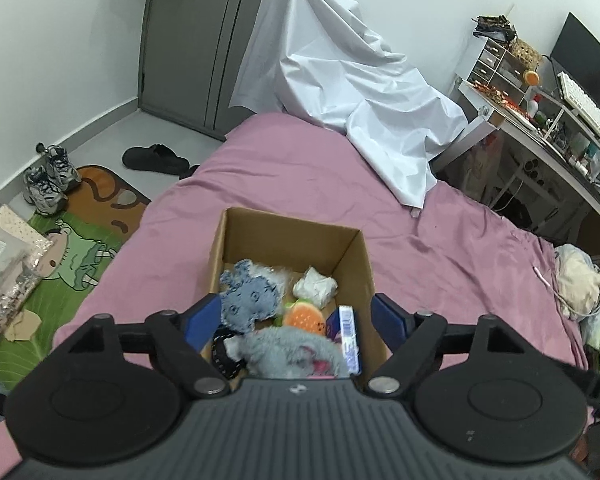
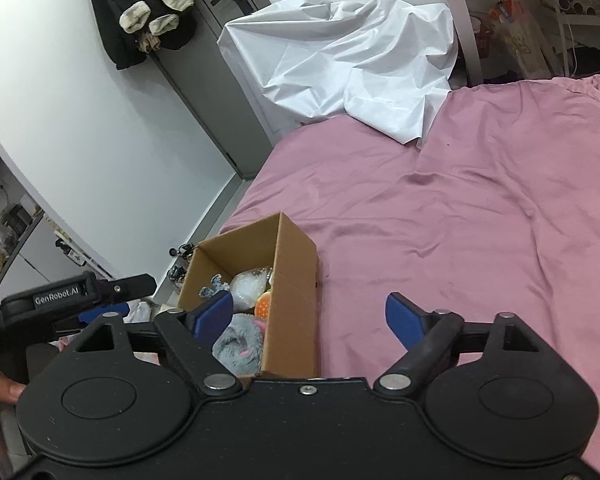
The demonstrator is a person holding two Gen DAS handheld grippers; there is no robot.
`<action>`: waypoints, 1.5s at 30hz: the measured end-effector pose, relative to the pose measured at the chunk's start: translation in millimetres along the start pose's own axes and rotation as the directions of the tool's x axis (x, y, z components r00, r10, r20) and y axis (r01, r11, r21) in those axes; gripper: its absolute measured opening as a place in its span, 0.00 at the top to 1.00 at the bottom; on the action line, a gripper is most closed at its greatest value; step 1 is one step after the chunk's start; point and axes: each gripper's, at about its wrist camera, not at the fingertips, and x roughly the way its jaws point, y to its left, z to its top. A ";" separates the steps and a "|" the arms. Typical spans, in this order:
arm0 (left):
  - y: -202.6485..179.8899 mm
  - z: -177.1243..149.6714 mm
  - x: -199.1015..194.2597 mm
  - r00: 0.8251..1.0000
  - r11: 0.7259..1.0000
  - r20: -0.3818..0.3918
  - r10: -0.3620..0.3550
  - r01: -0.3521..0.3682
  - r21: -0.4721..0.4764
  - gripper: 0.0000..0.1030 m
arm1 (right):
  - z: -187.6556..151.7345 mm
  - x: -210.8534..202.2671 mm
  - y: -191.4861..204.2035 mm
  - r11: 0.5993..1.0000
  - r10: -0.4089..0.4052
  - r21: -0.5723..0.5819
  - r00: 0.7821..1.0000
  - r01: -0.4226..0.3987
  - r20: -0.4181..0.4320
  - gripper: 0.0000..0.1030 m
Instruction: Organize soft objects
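Both tongs stand spread with nothing pinched: the left tongs (image 1: 296,322) hang over the cardboard box (image 1: 350,256), the right tongs (image 2: 310,316) beside its right wall. Inside the box on the pink bed (image 1: 300,172) lie a grey plush (image 1: 288,350), a blue-grey plush (image 1: 248,296), an orange burger toy (image 1: 304,318) (partly hidden) and a white bundle (image 1: 316,286).

Pink-sheeted bed (image 1: 300,184); white walls (image 1: 60,40); cluttered desk (image 1: 540,120)
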 end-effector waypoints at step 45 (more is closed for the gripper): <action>-97.4 -38.2 -152.7 0.999 0.981 -0.035 -0.036 0.042 0.188 0.00 | 15.1 -138.8 22.2 0.985 0.046 -0.160 0.992 -0.065 -0.116 0.00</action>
